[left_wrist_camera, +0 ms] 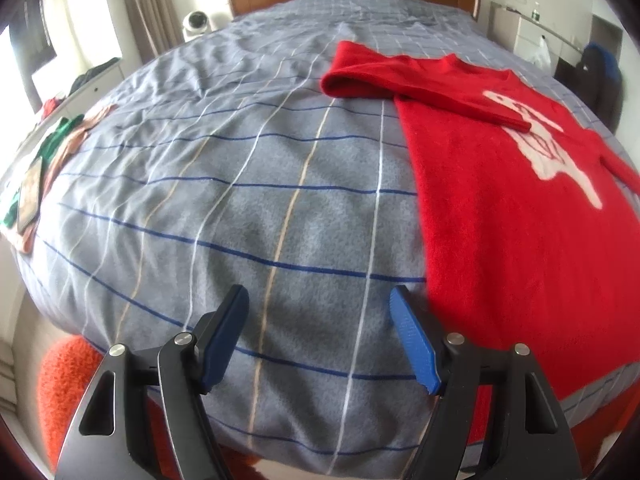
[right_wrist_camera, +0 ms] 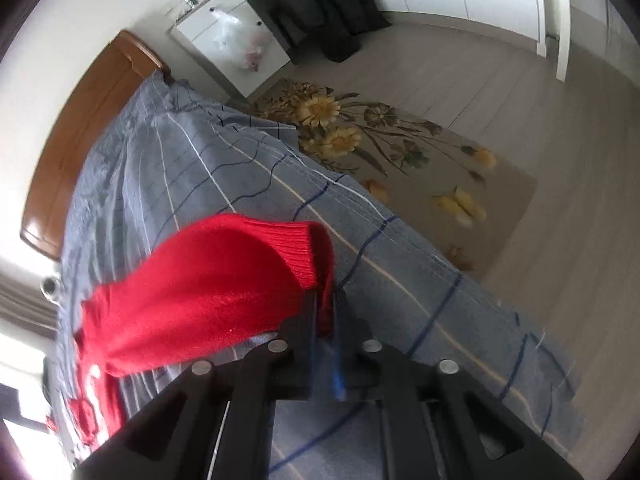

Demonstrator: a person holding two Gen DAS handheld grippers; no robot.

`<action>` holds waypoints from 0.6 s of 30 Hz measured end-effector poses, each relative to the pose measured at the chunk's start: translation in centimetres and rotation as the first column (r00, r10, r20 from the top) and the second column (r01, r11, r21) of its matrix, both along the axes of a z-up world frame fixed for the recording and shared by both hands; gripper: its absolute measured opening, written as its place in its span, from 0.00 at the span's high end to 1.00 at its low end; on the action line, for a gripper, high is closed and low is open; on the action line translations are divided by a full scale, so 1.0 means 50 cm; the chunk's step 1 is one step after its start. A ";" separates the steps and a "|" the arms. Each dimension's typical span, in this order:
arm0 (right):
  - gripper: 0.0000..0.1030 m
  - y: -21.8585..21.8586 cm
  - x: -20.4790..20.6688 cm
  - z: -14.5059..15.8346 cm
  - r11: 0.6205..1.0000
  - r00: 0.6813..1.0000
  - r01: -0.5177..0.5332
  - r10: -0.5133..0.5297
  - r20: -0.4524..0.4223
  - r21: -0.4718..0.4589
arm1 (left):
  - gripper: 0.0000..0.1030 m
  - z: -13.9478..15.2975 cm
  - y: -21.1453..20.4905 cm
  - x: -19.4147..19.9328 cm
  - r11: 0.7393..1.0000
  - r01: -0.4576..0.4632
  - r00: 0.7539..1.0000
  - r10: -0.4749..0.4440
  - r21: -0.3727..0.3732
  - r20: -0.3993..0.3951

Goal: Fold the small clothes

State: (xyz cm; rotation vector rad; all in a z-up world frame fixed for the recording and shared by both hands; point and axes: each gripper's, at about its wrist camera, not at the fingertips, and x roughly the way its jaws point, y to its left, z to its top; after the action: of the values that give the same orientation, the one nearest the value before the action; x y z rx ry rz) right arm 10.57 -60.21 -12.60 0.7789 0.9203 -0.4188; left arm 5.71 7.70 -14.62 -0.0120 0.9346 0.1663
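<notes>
- The red sweater (left_wrist_camera: 500,208) is laid flat on the right of the bed (left_wrist_camera: 240,200); one sleeve is folded across it.
- The other sleeve's cuff (right_wrist_camera: 308,256) is clamped by the right gripper (right_wrist_camera: 326,312).
- The left gripper (left_wrist_camera: 318,308) is held released, empty.
- Body folds are judged outstanding.

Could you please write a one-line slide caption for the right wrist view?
Right gripper shut on the ribbed cuff of a red sweater sleeve, lifted above the plaid bedspread.

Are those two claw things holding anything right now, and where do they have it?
The right gripper pinches the red sweater by a sleeve's ribbed cuff. The left gripper is open, holding nothing.
</notes>
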 end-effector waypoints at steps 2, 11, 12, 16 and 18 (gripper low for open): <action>0.84 -0.010 -0.012 0.014 1.000 1.000 0.012 -0.012 0.016 -0.002 | 0.27 0.000 0.006 0.001 1.000 -0.012 1.000 0.012 -0.010 -0.002; 0.76 -0.007 0.004 0.086 0.998 0.973 -0.046 0.037 0.229 0.035 | 0.26 -0.004 -0.008 0.006 1.000 -0.006 1.000 0.006 0.008 0.000; 0.76 -0.002 0.012 0.073 0.997 0.970 -0.049 0.031 0.241 0.067 | 0.25 -0.003 -0.008 0.004 1.000 -0.004 1.000 0.004 0.012 0.000; 0.78 0.017 0.032 -0.024 0.994 0.996 -0.032 0.023 0.084 0.106 | 0.25 0.013 -0.003 -0.007 0.999 0.001 1.000 -0.001 0.036 0.007; 0.79 0.031 0.011 -0.011 1.000 0.994 -0.006 0.003 0.114 0.021 | 0.25 0.040 -0.004 -0.014 0.998 0.018 0.999 -0.020 0.064 0.031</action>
State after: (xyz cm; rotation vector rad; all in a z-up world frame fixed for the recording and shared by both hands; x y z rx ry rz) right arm 11.13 -58.64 -13.15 0.8116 0.8212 -0.3575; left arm 5.02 7.49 -12.62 0.0534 0.8970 0.1775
